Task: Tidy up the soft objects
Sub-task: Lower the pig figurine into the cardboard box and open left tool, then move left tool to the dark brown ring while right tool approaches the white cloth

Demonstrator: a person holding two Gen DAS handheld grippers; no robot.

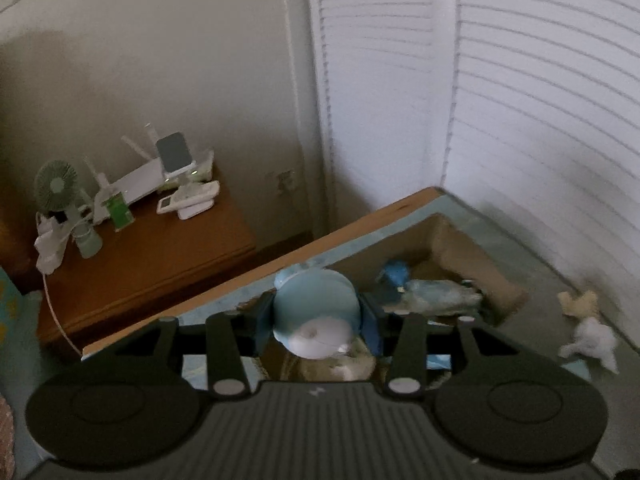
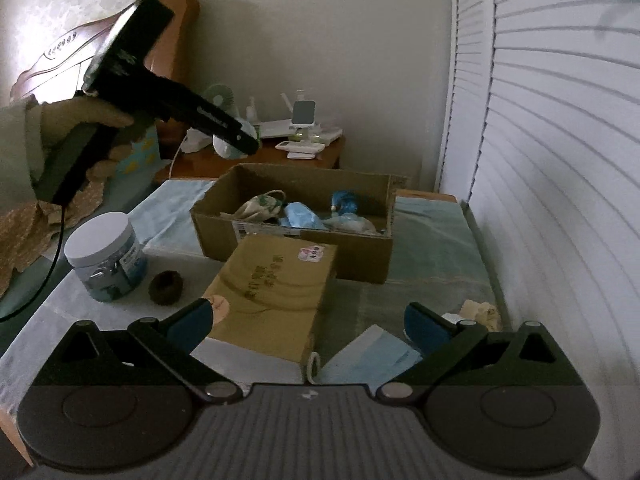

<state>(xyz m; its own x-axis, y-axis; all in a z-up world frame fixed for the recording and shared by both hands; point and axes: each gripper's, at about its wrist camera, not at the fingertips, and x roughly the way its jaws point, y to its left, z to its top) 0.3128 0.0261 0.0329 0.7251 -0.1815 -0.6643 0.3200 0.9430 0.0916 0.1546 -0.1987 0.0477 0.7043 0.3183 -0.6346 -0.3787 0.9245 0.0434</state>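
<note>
My left gripper (image 1: 316, 318) is shut on a light blue and white plush toy (image 1: 316, 312) and holds it above the open cardboard box (image 1: 472, 256). The box (image 2: 360, 256) holds a blue plush (image 2: 344, 200), blue soft items (image 2: 300, 216) and a cloth pouch (image 2: 262, 204). My right gripper (image 2: 308, 318) is open and empty, low over the bed, above a light blue face mask (image 2: 372, 356). A small white and cream plush (image 1: 588, 328) lies on the bed to the right of the box. The left gripper body (image 2: 168, 96) shows in the right wrist view, raised at the upper left.
A closed brown carton (image 2: 272, 292) lies in front of the box. A white-lidded jar (image 2: 104, 256) and a dark round object (image 2: 166, 288) stand to the left. A wooden nightstand (image 1: 160, 252) with a fan and small devices stands by the wall. White louvred doors (image 2: 552, 160) run along the right.
</note>
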